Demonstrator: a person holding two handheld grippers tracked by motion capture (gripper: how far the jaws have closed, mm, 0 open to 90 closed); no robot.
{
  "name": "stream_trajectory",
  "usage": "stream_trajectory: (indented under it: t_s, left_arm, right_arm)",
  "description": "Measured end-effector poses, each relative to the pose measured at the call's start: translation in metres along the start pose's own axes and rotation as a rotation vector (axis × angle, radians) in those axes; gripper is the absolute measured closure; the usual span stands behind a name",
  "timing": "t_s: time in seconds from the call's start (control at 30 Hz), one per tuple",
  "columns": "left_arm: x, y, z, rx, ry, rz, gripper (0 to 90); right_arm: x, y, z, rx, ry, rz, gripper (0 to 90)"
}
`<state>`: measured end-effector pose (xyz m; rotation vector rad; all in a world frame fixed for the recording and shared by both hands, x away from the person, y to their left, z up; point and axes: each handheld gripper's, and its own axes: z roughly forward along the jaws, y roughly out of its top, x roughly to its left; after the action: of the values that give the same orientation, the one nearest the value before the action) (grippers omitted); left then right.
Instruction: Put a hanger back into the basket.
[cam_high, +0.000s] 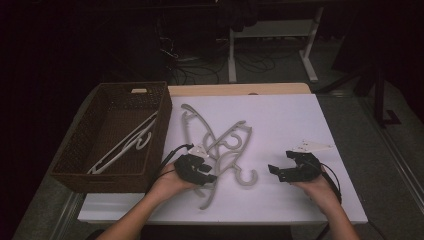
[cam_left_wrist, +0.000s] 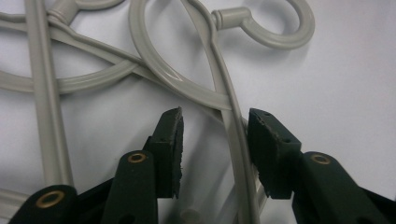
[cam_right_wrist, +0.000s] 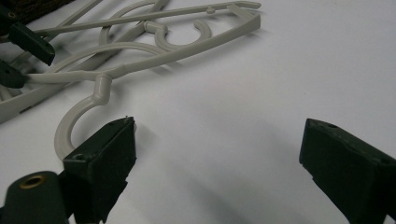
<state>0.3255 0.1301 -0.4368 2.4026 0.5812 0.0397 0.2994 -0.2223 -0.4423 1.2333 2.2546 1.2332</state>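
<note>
My left gripper (cam_high: 210, 176) is black, blocky, with a grey three-cornered plate on top and a black cable trailing back. My right gripper (cam_high: 275, 171) matches it, same plate and cable. Jaws are dark green-black with brass-ringed screw holes (cam_left_wrist: 137, 157) and rough, worn pads (cam_left_wrist: 176, 140). Forearms bare, no sleeves.
</note>
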Motion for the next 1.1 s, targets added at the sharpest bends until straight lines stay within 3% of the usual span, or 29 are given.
stream_trajectory:
  t_s: [0.3,0.73,1.1]
  left_arm:
    - [0.0,0.001,0.009,0.061,0.023,0.009,69.9]
    - [0.002,0.005,0.004,0.071,0.031,-0.02,81.6]
    - [0.0,0.021,-0.021,-0.017,0.046,-0.037,82.2]
  right_arm:
    - [0.0,0.0,0.0,-0.002,0.001,0.0,10.5]
    - [-0.001,0.0,-0.001,-0.005,-0.001,0.001,10.6]
    - [-0.003,0.0,-0.003,-0.013,-0.007,0.009,10.6]
